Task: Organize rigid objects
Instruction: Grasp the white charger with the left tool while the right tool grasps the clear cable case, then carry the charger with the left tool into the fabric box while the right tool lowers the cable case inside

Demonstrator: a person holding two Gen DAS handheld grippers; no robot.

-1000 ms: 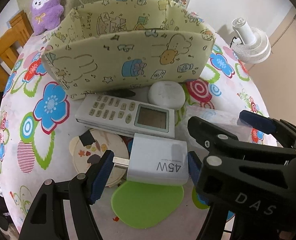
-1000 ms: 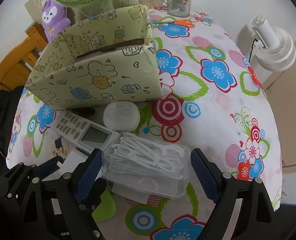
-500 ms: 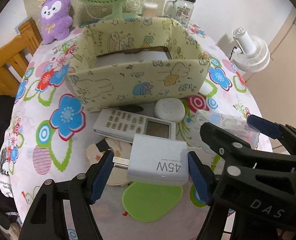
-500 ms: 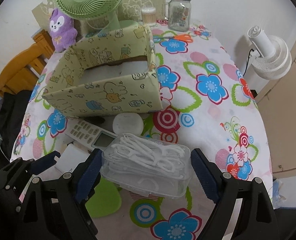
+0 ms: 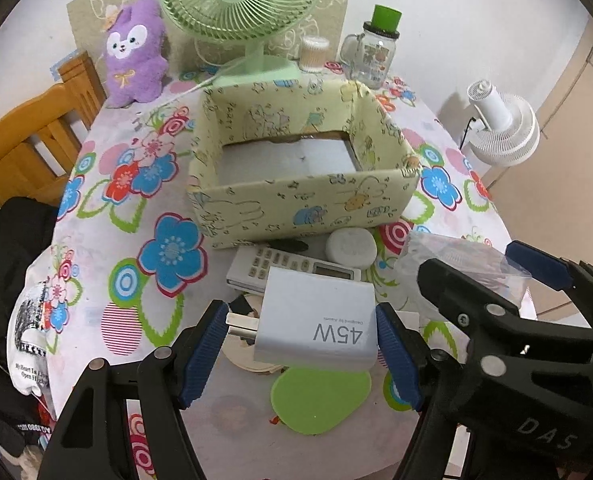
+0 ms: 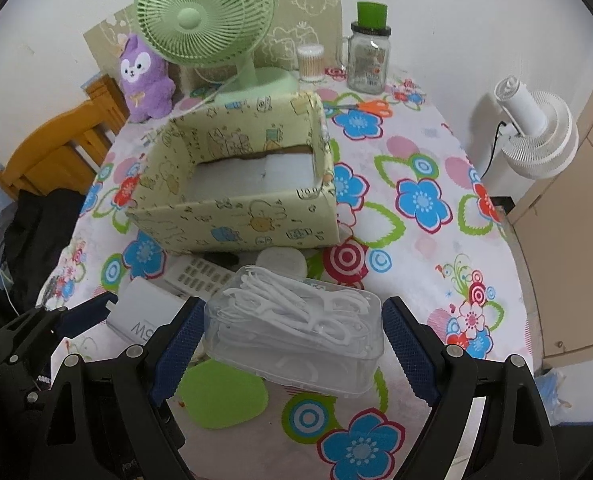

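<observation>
A round table (image 5: 108, 240) with a flowered cloth carries one open yellow box (image 5: 304, 204) printed with cartoon animals; its inside is bare. Behind the box stand one green fan (image 5: 240, 4), one purple plush toy (image 5: 136, 52), one glass jar (image 5: 370, 56) with a green lid and one tub of cotton swabs (image 5: 313, 54). One pair of orange scissors (image 6: 366, 107) lies to the right of the box's far end. One white fan (image 6: 536, 132) stands off the table's right edge, and a wooden chair (image 5: 28, 132) sits to the left.

Just in front of the box's near wall lie one remote control (image 5: 280, 266), one round white case (image 5: 350, 245) and a dark pen-like thing (image 5: 286, 245). Nearer still lie a green mat (image 5: 320, 398) and a round coaster (image 5: 244, 354), partly hidden.

The left claw (image 5: 300, 346) pinches one white charger (image 5: 316, 320), held above the table in front of the box. Its metal prongs point left against the left pad, its flat back meets the right pad, and its long side runs across between the pads.

The right claw (image 6: 290, 350) pinches one clear plastic box of dental floss picks (image 6: 296, 332), also lifted clear, just right of the charger. Its long axis runs from pad to pad, its lid facing up. The two claws sit close side by side.
</observation>
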